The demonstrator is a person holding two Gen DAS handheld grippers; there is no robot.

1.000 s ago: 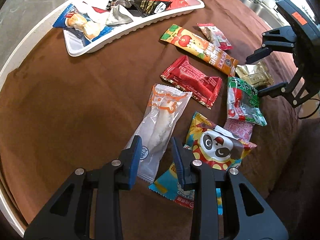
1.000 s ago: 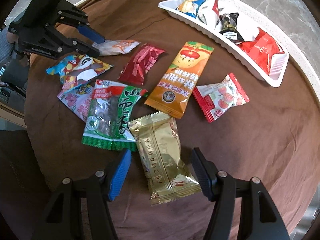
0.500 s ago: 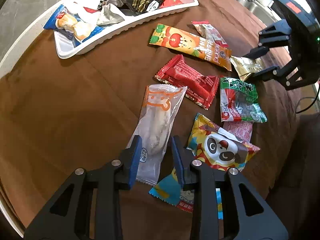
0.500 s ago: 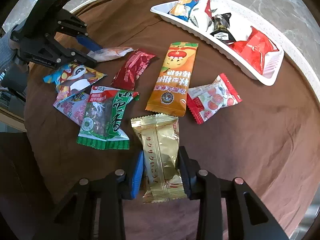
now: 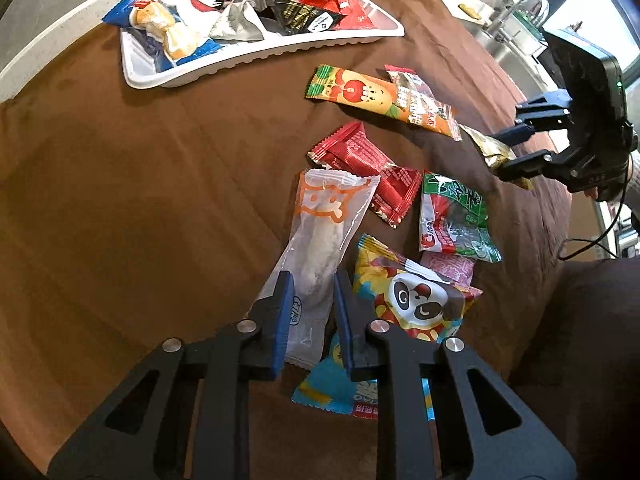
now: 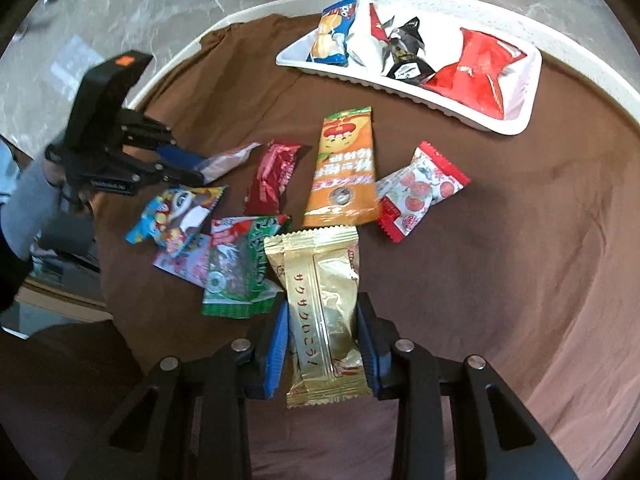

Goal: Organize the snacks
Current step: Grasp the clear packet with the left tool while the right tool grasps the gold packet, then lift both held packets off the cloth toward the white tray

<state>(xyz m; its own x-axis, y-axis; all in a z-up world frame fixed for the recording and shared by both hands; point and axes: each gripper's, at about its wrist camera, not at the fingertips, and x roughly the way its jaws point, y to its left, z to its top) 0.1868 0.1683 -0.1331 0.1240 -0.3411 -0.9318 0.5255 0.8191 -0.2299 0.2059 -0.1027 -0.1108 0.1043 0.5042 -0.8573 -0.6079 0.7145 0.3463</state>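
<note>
Clear packet with orange cartoon print [image 5: 320, 240] clamped lengthwise between left gripper [image 5: 310, 312] pads, gold wrapper [image 6: 324, 312] pinched by right gripper [image 6: 322, 340], other packets scattered ahead, white tray [image 6: 516, 120] beyond, partly filled.

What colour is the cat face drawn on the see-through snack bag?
Orange, on the clear plastic snack bag; it shows best in the left wrist view.

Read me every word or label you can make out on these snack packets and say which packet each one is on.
"サクサクのこう": gold packet, printed down its length; the last characters are uncertain.
"Coor", uncertain: green and red packet, in its red corner.
Chinese print on the long orange packet and blue packet: too blurred to read.
White lettering on the left tool's body: too small.
</note>
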